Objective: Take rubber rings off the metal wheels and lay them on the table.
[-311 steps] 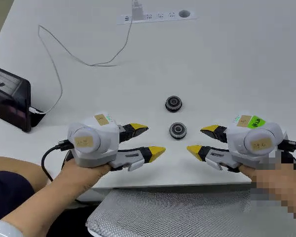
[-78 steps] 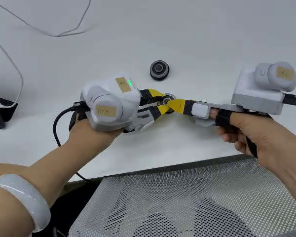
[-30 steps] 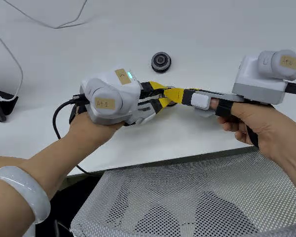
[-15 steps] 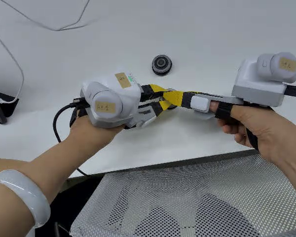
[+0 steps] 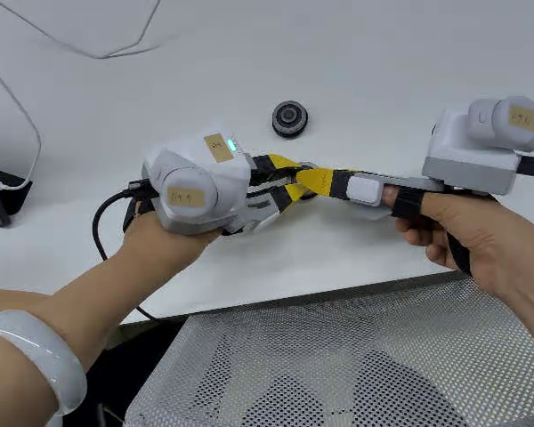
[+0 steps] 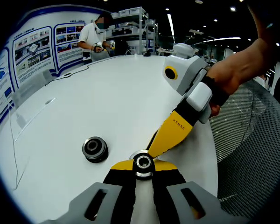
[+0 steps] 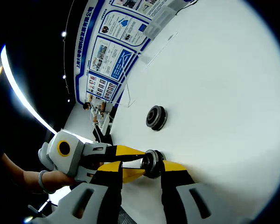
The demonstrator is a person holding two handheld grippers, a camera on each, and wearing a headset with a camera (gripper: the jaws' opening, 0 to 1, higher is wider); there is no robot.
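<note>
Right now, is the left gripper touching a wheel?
Touching. In the left gripper view, the left gripper's yellow tips press both sides of the near wheel.

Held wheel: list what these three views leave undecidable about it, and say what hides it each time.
- Left gripper view: held wheel, lower half covered by the jaws of left gripper.
- Head view: it sits behind both grippers' yellow tips; whether it is already stripped, unreadable.
- Right gripper view: too small to tell whether right gripper pinches rubber or metal.
</note>
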